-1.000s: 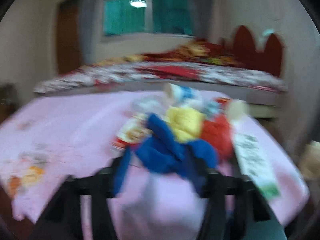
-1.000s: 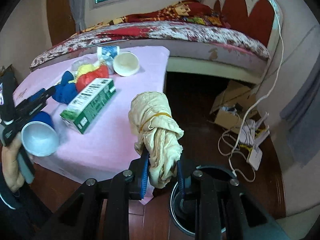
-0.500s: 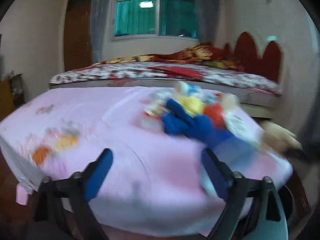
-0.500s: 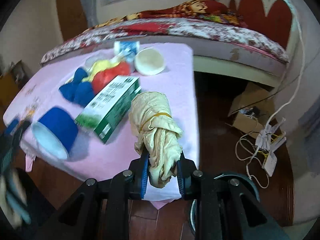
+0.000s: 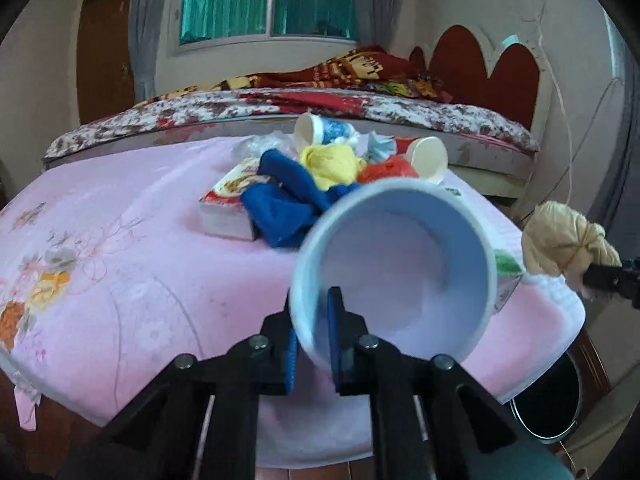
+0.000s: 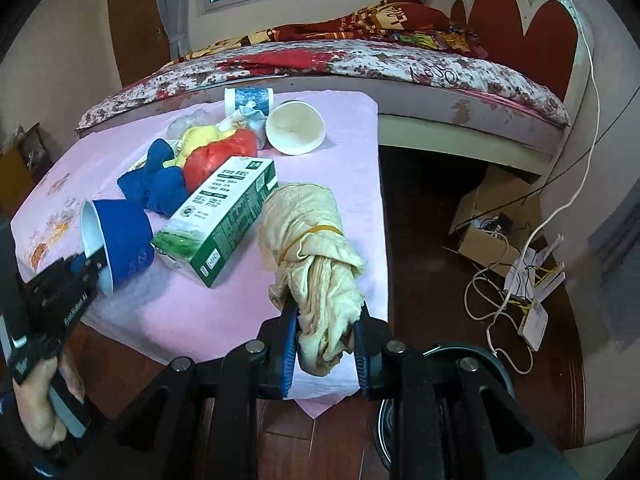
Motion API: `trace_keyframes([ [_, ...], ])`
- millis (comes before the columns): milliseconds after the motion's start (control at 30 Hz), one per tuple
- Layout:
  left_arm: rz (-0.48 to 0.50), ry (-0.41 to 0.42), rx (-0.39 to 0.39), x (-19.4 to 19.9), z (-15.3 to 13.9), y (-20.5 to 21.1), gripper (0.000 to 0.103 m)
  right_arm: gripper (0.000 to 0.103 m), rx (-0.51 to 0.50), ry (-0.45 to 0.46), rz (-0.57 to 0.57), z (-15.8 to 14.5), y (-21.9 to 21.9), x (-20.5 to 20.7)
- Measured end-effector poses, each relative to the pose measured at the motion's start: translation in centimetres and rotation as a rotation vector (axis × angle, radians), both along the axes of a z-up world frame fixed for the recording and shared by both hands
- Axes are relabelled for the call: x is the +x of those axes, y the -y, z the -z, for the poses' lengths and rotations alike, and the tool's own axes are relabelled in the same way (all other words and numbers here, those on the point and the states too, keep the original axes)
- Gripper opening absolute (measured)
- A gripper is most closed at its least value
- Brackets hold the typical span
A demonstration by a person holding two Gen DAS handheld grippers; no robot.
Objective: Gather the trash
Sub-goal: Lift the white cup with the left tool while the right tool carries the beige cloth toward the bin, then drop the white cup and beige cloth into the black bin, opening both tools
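Observation:
My left gripper [image 5: 313,334] is shut on the rim of a blue paper cup [image 5: 394,276], mouth toward the camera; the cup also shows in the right wrist view [image 6: 120,240], over the table's near left part. My right gripper [image 6: 326,338] is shut on a beige plastic bag bundle [image 6: 312,248] tied with a rubber band, held beyond the table's right corner; the bundle also shows in the left wrist view [image 5: 560,244]. A dark round trash bin [image 5: 546,402] stands on the floor below the corner, and its rim shows under my right gripper [image 6: 464,360].
On the pink-clothed table [image 6: 344,136] lie a green carton [image 6: 224,216], blue [image 6: 156,184], red [image 6: 216,156] and yellow [image 6: 200,136] crumpled bags, a white cup [image 6: 296,128] and a snack box [image 5: 232,204]. A bed [image 6: 360,60] stands behind. A cardboard box [image 6: 496,220] and cables lie on the floor.
My left gripper swung back from the table's left side and closed on the blue cup's rim. My right gripper with the beige bundle drifted slightly right of the table corner.

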State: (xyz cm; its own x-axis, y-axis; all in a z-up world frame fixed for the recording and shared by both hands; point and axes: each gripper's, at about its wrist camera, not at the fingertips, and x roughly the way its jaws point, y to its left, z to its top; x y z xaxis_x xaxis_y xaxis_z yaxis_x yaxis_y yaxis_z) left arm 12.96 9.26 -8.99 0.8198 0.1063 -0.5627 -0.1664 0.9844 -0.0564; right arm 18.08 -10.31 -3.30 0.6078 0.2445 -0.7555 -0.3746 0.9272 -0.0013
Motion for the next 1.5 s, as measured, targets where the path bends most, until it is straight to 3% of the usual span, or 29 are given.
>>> trace_keyframes([
  [133, 0.027, 0.023, 0.009, -0.7, -1.2, 0.3, 0.005, 0.026, -0.003, 0.000, 0.004, 0.0, 0.1, 0.2],
  [700, 0.066, 0.071, -0.003, -1.5, -4.4, -0.8, 0.004, 0.026, 0.003, 0.048, 0.010, -1.5, 0.9, -0.8],
  [1100, 0.143, 0.103, -0.019, -1.6, -6.4, 2.2, 0.004, 0.026, -0.006, 0.086, 0.041, -2.7, 3.7, -2.7],
  [1500, 0.277, 0.128, -0.005, -1.5, -7.9, 8.3, 0.004, 0.026, -0.006, 0.105, 0.123, -3.5, 8.8, -4.6],
])
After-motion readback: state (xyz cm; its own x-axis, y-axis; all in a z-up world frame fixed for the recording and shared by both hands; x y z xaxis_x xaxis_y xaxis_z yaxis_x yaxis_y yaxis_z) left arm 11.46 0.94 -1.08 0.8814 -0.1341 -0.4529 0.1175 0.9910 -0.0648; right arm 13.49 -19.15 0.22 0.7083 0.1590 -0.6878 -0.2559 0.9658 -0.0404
